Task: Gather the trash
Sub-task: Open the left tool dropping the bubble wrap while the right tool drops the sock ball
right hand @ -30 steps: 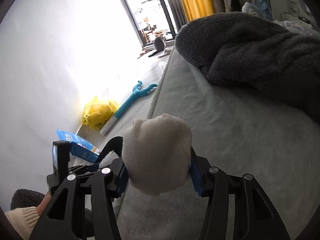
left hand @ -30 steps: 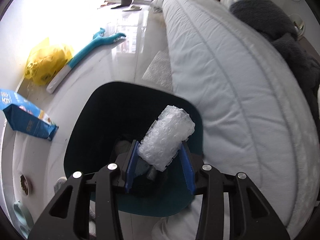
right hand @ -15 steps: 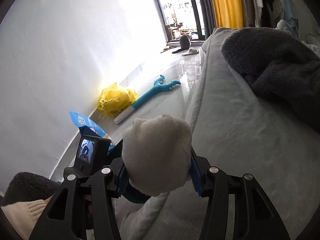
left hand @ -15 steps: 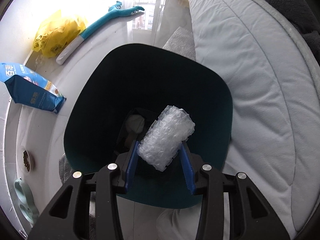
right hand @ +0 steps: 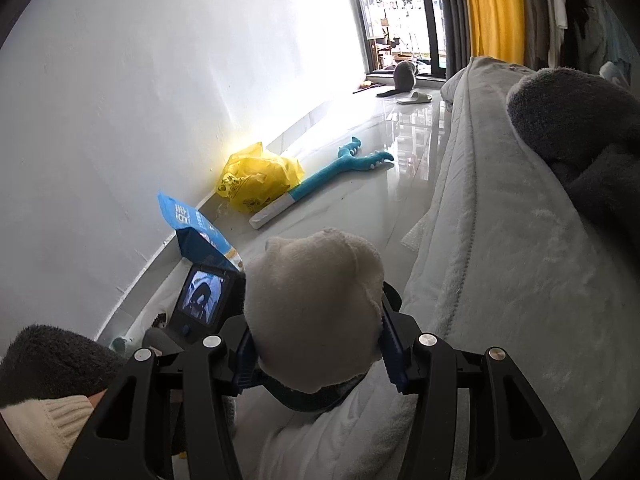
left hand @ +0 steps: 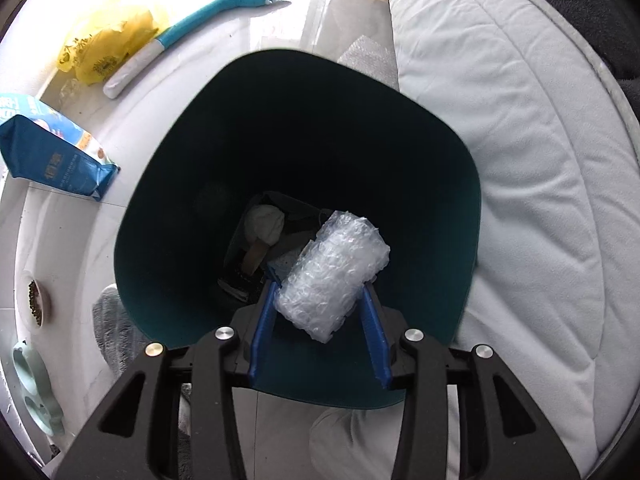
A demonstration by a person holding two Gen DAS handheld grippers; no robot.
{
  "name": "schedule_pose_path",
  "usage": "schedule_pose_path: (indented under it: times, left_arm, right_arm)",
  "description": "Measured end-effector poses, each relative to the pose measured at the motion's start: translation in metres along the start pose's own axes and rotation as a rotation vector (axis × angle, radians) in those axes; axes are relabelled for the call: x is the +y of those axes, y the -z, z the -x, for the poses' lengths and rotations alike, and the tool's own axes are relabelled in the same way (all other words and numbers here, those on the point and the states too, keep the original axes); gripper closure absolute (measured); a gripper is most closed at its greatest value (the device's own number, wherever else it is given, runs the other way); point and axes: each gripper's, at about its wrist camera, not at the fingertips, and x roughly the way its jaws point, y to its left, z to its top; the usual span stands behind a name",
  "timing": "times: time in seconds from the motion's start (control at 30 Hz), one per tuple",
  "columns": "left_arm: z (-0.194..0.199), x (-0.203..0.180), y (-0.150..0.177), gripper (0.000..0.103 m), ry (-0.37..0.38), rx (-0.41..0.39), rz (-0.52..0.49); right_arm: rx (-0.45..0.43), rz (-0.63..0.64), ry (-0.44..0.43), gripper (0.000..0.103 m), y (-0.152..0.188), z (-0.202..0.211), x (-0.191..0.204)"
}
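Now the left gripper [left hand: 320, 300] has its jaws clenched on the roll of clear bubble wrap [left hand: 334, 274], directly above the dark teal plastic bin [left hand: 168, 216], long axis tilted up-right. Release likely drops it in. Right gripper [right hand: 316, 344], beside the bin, grasps a cream cloth wad [right hand: 316, 304].

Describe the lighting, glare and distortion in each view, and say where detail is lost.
Left wrist view: the dark bin interior swallows detail, its contents dim beyond the bubble wrap; the floor is blown out by window reflections; fisheye curves the bed edge. Right wrist view: the window overexposes the nearby wall and glossy floor; the white wad looks soft.
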Motion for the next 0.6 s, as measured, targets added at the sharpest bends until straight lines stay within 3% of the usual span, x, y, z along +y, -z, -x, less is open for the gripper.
schedule_pose_path:
  times: [0.43, 0.6]
  left_arm:
    - [-0.022, 0.04, -0.007, 0.058, 0.063, 0.114, 0.019]
    - [-0.009, 0.05, -0.019, 0.058, 0.099, 0.088, 0.021]
  right_arm:
    - [0.082, -0.106, -0.023, 0.05, -0.007, -0.06, -0.011]
    - [0.112, -0.095, 0.001, 0.05, -0.011, -0.081, -0.011]
